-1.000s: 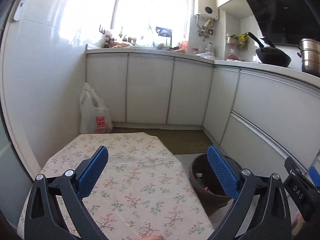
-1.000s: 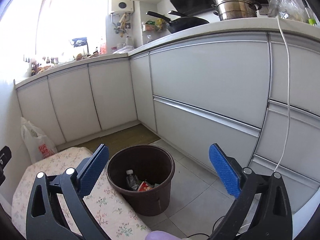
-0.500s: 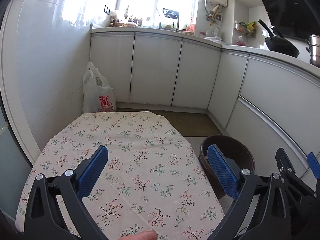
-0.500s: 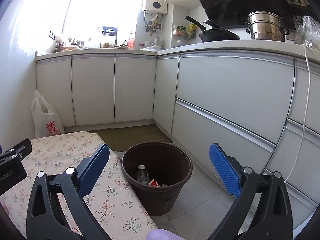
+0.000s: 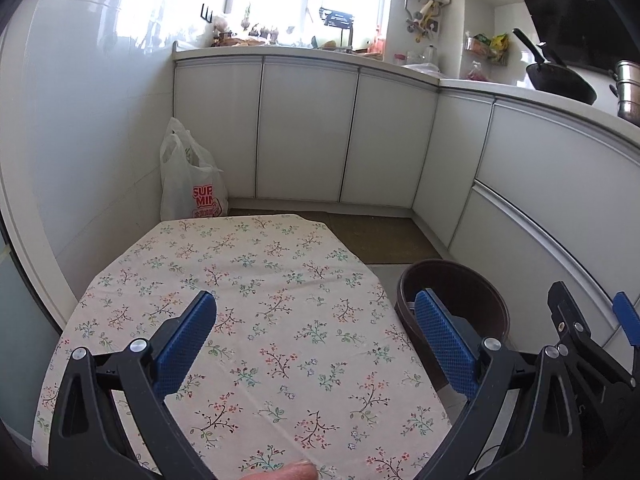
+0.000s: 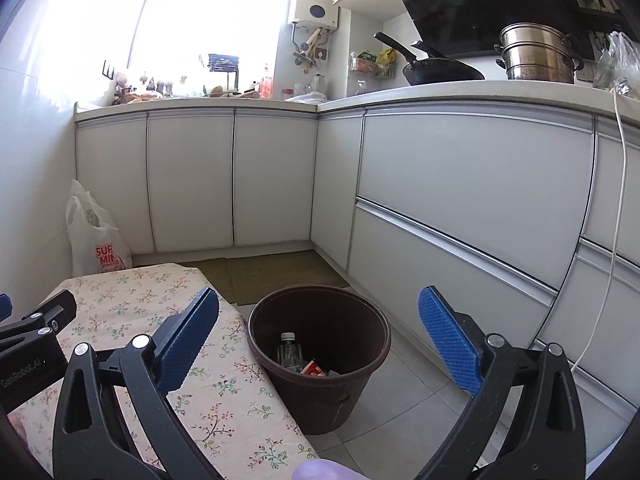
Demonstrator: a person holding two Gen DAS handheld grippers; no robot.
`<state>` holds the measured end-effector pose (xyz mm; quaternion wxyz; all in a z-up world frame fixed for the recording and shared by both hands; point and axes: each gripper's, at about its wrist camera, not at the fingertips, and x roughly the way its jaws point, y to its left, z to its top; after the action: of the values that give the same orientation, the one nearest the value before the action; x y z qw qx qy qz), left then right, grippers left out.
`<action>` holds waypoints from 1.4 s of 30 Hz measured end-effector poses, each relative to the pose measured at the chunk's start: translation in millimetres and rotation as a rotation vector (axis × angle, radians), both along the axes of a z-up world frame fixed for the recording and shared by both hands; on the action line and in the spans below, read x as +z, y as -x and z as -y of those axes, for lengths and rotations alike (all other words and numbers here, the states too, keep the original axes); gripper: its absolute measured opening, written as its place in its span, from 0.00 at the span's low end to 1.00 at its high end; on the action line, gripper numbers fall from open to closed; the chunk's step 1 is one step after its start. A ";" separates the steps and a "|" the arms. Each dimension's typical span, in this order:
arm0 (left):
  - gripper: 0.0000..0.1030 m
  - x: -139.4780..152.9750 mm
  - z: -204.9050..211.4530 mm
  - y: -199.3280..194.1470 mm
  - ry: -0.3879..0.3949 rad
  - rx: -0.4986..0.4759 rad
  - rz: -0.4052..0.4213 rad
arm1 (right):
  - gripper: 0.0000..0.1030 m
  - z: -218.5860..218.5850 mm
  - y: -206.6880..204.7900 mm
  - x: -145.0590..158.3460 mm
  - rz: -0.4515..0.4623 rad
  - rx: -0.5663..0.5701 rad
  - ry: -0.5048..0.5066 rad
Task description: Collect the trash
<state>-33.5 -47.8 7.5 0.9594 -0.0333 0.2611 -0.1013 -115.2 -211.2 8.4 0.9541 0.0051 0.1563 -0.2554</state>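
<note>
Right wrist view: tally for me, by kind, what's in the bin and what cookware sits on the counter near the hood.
Inside the brown bin:
Clear bottle: 1
Red and white wrapper: 1
A further scrap beside the wrapper is too hidden to identify.
On the counter:
Black wok: 1
Steel steamer pot: 1
Total: 4

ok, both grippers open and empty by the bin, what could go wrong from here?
1. The brown bin stands tight against the cloth-covered table; a low swing of the right gripper might tip it.
2. The floral cloth could snag on the left gripper fingers.
3. The white cable hanging down the cabinets could catch.
</note>
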 end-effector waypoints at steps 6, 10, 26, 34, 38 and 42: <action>0.94 -1.2 -2.0 -0.7 0.004 0.006 -0.006 | 0.93 0.2 1.6 0.8 0.012 -0.002 -0.001; 0.94 -1.7 -1.6 -1.4 0.003 0.001 -0.010 | 0.93 -1.5 -0.2 -0.1 0.004 0.001 0.002; 0.94 -3.3 -2.8 -2.8 0.007 0.004 -0.021 | 0.93 -4.6 -0.3 -0.2 0.003 0.010 0.011; 0.94 -5.3 -3.9 -3.7 0.007 0.002 -0.027 | 0.93 -4.9 -0.6 -0.1 0.000 0.010 0.010; 0.94 -5.6 -4.3 -4.5 0.007 0.003 -0.030 | 0.93 -5.5 -0.5 -0.5 -0.001 0.010 0.010; 0.94 -5.6 -3.9 -4.7 0.006 0.003 -0.029 | 0.93 -5.4 -0.7 -0.6 0.000 0.011 0.011</action>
<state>-28.8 -43.9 2.0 0.9556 -0.0382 0.2746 -0.1002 -114.5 -205.8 7.9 0.9555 -0.0010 0.1551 -0.2510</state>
